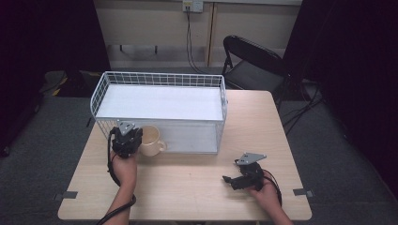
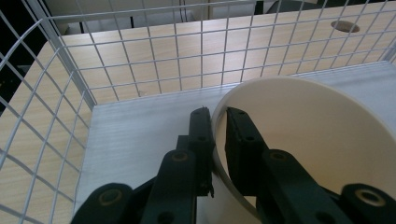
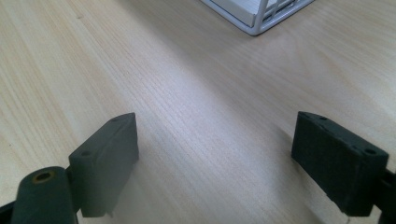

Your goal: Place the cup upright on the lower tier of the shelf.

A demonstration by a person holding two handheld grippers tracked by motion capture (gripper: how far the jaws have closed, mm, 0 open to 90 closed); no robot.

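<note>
Cream cup (image 1: pixel 151 139) is pinched at its rim by the left claw (image 2: pixel 218 122), over the wire basket (image 1: pixel 101 89). Right claw (image 3: pixel 215 158) rests wide open on the surface (image 1: pixel 197 180), holding nothing.

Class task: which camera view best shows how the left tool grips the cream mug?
The left gripper view: the left tool pinches the mug wall, one jaw inside and one outside. The high view shows the mug by the wire basket, the grip hidden. The right gripper view shows table and a basket corner.

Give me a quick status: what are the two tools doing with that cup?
Left tool shut on cup rim, at the wire basket. Right tool open, empty, low over table. Basket's near wall beside the cup.
</note>
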